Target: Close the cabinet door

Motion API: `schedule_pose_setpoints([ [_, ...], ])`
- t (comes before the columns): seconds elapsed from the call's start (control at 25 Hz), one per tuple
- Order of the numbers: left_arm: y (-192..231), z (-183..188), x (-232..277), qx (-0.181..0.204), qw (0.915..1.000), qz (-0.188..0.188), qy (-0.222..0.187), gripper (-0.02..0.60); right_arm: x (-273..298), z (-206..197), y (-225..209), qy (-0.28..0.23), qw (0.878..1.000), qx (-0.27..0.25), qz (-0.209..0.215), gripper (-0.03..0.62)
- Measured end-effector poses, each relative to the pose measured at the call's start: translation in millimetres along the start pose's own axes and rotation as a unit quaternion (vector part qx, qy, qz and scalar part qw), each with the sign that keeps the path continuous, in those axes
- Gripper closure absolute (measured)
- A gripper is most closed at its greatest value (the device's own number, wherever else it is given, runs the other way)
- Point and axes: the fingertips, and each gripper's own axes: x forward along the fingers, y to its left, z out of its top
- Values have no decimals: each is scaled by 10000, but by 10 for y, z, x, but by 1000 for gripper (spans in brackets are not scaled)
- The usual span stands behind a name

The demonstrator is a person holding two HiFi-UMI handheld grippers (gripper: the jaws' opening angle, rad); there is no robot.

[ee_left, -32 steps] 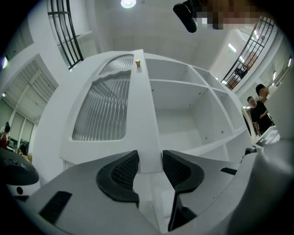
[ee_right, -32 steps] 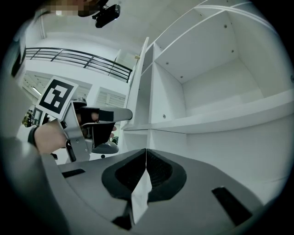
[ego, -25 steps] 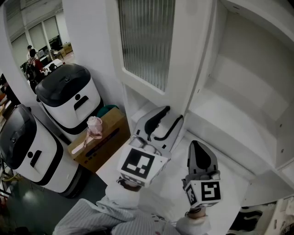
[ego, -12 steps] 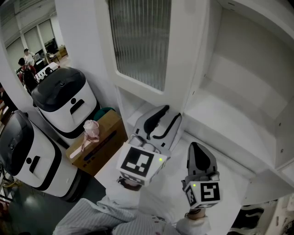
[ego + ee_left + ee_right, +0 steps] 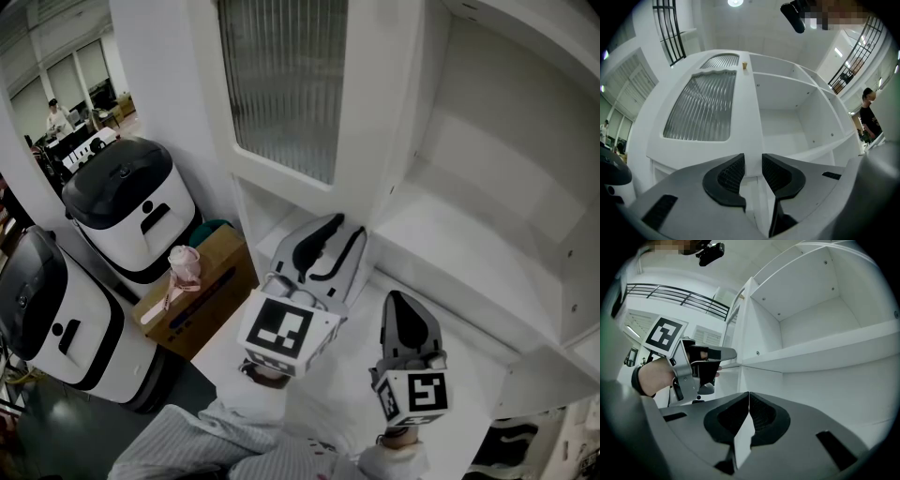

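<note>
The cabinet door (image 5: 300,94) is being left open. It is standing swung out at the left side of the cabinet (image 5: 525,187), so the bare shelf (image 5: 450,239) inside is being exposed. Its long axis is running upright, the door being taller than wide. The face with the ribbed glass panel (image 5: 701,110) is being turned leftward and toward the person. The hinges are not being shown clearly.

The left gripper (image 5: 343,232) is being held at the door's lower corner and aimed slightly upward. In the left gripper view, the door's upright edge is being lined up with the gap between the jaws. The jaws have just been closing, yet a narrow gap is being kept and nothing is being pressed by the pads (image 5: 731,174). Whether the edge is already lying between the tips cannot be told. This placing is judged to be preparation for taking or pushing that edge, so that the door can be swung rightward onto the opening.

The right gripper (image 5: 401,305) is being held level just beside it, in front of the shelf, with its jaws brought together on nothing. It is judged to be idle, and it may be standing in the door's path.

Farther left, on the floor, a cardboard box (image 5: 211,277) and a white machine with a black top (image 5: 141,202) are being left well apart from the door.
</note>
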Motion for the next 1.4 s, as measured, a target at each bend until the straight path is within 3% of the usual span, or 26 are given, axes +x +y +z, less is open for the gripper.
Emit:
schedule_pose_setpoints([
  [0.44,-41,3,-129,-5,9996,-161,234,489,-84,103,113,-92,9999,0,109,582],
  [0.8,-189,-57,-805,57,9984,-340,449,526,-324,214,515,-194,9996,31,191,582],
  [1.04,-159,-332,-1305,-166,9961,-481,724,565,-457,7,910,101,9993,164,310,582],
  [1.4,-212,-965,-1707,-486,9860,-861,1341,572,-581,-411,1291,684,9966,323,333,582],
])
